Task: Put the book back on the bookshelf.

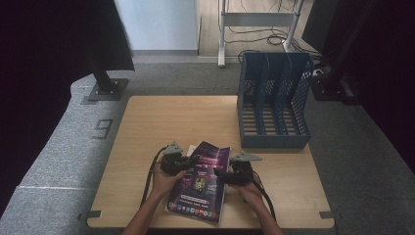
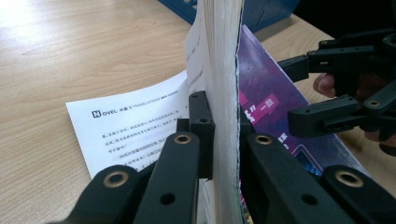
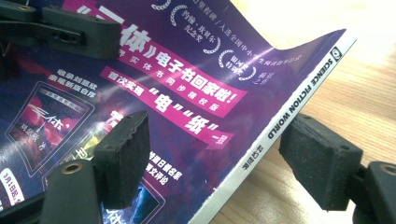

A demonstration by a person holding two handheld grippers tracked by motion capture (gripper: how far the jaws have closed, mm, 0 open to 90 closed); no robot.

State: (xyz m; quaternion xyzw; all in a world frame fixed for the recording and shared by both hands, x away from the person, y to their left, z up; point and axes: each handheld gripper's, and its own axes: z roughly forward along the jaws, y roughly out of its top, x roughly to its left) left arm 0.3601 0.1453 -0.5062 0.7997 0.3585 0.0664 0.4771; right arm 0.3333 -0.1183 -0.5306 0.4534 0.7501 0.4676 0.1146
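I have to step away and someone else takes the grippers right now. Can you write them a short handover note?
Left gripper: shut on the magazine's page edge, lifting that side off the table.
Right gripper: open, jaws astride the spine edge, pads not pressing.
A loose white sheet lies under the magazine.
Blue file rack: far right of the table, slots empty.
Done: magazine gripped on one side.
Left: probably close the right gripper, then move the magazine.

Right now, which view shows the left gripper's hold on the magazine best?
The left gripper view: the left gripper clamps the magazine edge-on between its pads. The high view gives only its small outline at the cover's left edge; the right gripper view catches its jaws top left.
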